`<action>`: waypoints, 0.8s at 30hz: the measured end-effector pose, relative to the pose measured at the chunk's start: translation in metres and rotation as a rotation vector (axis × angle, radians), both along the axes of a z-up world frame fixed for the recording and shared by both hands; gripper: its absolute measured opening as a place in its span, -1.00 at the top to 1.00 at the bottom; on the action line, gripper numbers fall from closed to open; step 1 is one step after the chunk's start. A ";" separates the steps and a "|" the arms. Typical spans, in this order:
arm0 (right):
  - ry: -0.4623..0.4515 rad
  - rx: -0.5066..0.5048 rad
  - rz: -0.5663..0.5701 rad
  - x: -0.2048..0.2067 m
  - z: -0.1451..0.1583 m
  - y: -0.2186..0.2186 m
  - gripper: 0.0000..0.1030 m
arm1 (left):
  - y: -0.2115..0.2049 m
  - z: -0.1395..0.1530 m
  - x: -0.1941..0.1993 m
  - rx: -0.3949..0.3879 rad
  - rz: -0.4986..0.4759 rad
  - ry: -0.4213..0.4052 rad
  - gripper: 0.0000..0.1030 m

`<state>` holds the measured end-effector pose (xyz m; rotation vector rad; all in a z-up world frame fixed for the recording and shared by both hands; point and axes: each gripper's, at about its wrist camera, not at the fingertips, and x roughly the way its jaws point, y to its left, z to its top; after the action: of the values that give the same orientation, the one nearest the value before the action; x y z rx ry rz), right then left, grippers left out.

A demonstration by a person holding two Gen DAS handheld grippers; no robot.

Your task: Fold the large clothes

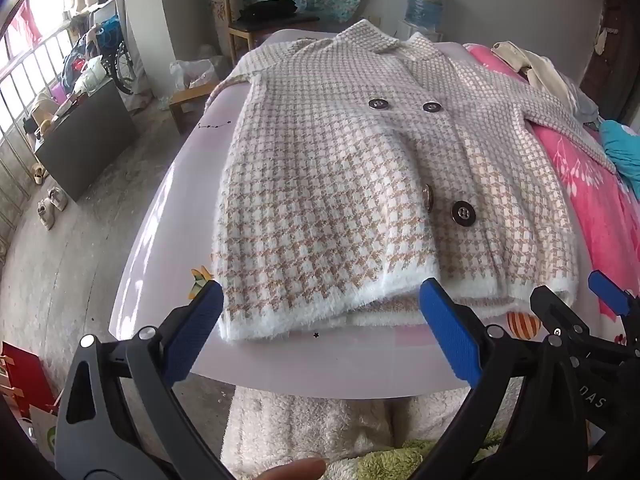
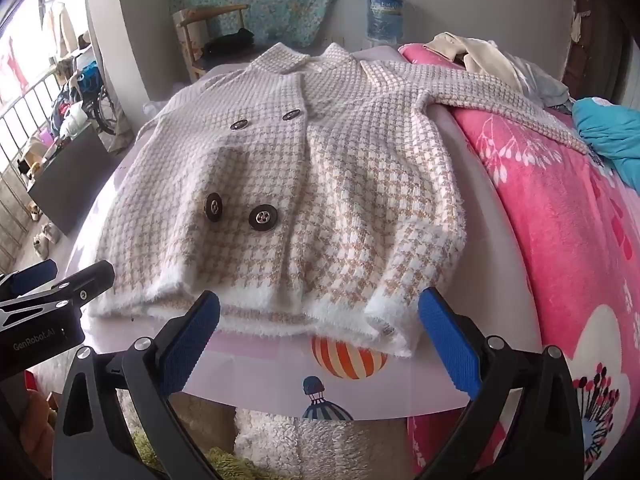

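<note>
On a pale board [image 1: 160,240] beside a pink blanket [image 2: 560,220], the checked cardigan [image 1: 340,200] lies flat, buttons up, hem nearest. Above that hem the left gripper [image 1: 320,316] and right gripper [image 2: 320,324] hover side by side, jaws spread wide and empty.

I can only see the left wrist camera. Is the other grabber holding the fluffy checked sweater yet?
Observer: No. The right gripper is open in front of the sweater's white hem, pinching nothing.
Operator: What's below the stripy orange ball picture?
Observer: A blue hot-air balloon printed on the sheet.
Operator: Anything fun on the pink blanket near you?
Observer: Yes, the pink blanket has a big white flower at its near end, with dark stalks in the middle.
</note>
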<state>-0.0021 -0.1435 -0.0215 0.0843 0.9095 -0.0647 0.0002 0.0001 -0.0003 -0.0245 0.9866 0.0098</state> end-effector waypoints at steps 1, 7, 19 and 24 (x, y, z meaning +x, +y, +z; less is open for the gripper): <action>0.000 -0.002 0.000 0.000 0.000 0.000 -0.88 | 0.000 0.000 0.000 0.000 0.000 0.000 -0.84; 0.003 0.003 -0.001 0.001 -0.001 0.001 -0.88 | 0.001 0.001 0.000 -0.001 0.002 -0.003 -0.84; 0.006 0.001 0.001 0.001 0.000 0.001 -0.88 | 0.000 0.000 0.000 -0.003 0.000 0.000 -0.84; 0.005 -0.001 -0.002 0.002 -0.001 0.002 -0.88 | 0.003 -0.002 0.001 -0.003 0.000 -0.002 -0.84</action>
<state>0.0001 -0.1412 -0.0222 0.0838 0.9139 -0.0672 0.0014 0.0033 -0.0023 -0.0270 0.9847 0.0083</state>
